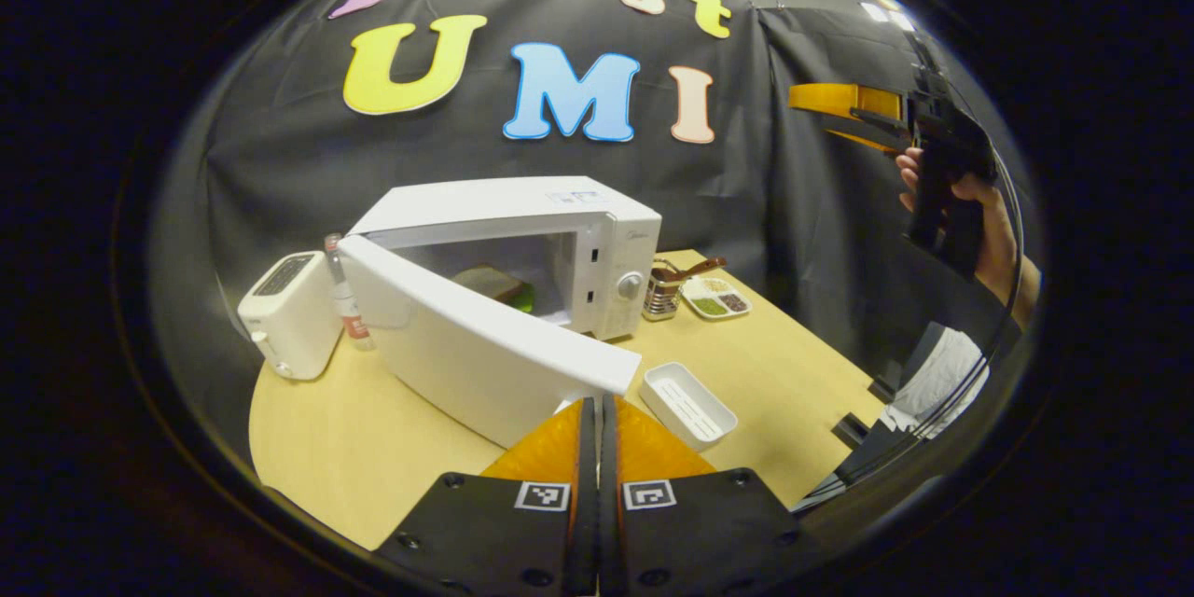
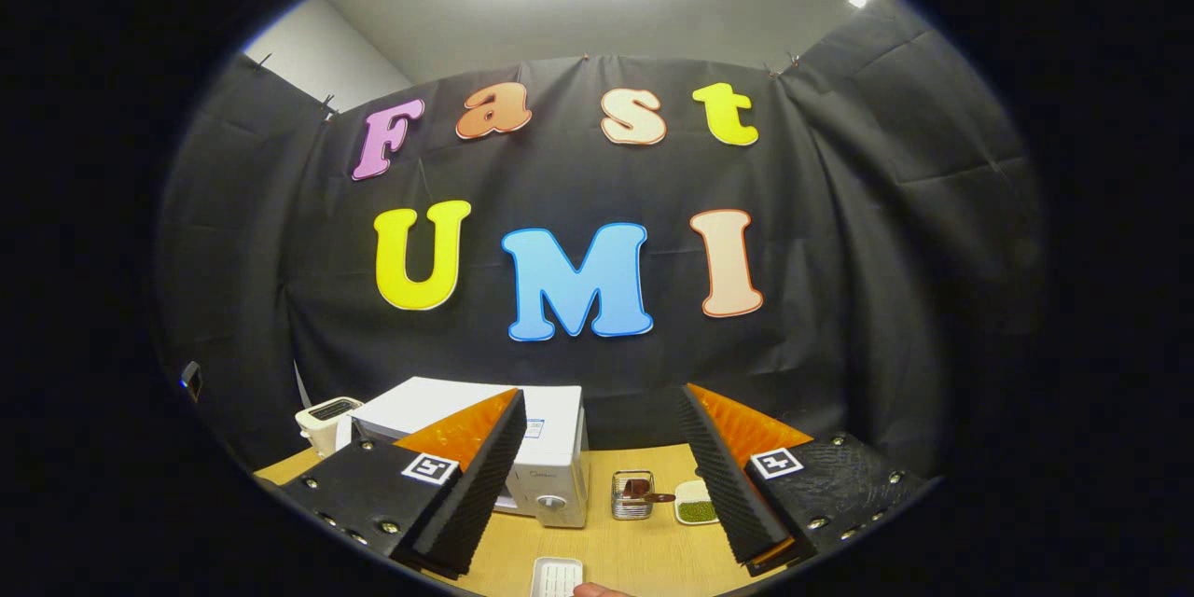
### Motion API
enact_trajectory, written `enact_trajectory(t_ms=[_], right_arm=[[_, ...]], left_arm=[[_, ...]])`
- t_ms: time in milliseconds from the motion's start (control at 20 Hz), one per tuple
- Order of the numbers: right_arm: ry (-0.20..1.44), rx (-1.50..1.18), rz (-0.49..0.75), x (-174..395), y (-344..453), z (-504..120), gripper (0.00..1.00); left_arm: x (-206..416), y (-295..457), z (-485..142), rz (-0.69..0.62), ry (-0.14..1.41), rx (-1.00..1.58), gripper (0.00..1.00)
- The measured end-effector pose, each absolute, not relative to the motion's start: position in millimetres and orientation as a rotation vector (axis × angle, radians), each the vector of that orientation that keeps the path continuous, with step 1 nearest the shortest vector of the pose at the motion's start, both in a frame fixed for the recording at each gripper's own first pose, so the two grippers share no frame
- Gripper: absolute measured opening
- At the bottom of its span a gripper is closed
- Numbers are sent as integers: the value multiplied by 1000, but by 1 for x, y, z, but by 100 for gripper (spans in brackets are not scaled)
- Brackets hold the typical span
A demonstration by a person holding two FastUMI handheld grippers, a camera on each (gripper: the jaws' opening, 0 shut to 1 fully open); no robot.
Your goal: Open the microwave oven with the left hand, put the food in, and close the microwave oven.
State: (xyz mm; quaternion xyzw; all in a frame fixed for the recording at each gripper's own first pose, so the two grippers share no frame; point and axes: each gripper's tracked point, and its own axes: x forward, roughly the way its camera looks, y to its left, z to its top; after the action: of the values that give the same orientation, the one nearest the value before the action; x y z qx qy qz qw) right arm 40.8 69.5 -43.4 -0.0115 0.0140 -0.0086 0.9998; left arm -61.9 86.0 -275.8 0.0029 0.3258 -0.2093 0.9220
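On the wooden table (image 1: pixel 373 457) stands one white microwave oven (image 1: pixel 560 242), its door (image 1: pixel 476 350) swung partly open, with one sandwich (image 1: pixel 494 284) lying inside the cavity. Left gripper (image 1: pixel 597 410) sits just before the door's free edge with its fingers pressed together, gripping nothing. Right gripper (image 2: pixel 597 466) is held up high with its fingers wide apart and empty; one toaster (image 1: pixel 289 312), one utensil holder (image 1: pixel 660 297) and one empty white tray (image 1: pixel 688 403) flank the oven.

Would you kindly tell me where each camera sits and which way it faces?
Left gripper view: on the left gripper, jaws shut, facing the white microwave's open door; a hand holds the other gripper.
Right gripper view: on the raised right gripper, jaws open, facing the wall.
Shared: microwave, white toaster.
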Motion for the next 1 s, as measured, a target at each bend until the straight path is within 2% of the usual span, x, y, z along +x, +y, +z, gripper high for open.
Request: enact_trajectory(t_ms=[600, 1000], right_arm=[[33, 2, -27, 63, 24, -54, 98], [42, 22, -63, 78, -12, -60, 98]], left_arm=[[10, 22, -293, -451, 673, 36, 7], [63, 6, -300, -458, 649, 60, 7]])
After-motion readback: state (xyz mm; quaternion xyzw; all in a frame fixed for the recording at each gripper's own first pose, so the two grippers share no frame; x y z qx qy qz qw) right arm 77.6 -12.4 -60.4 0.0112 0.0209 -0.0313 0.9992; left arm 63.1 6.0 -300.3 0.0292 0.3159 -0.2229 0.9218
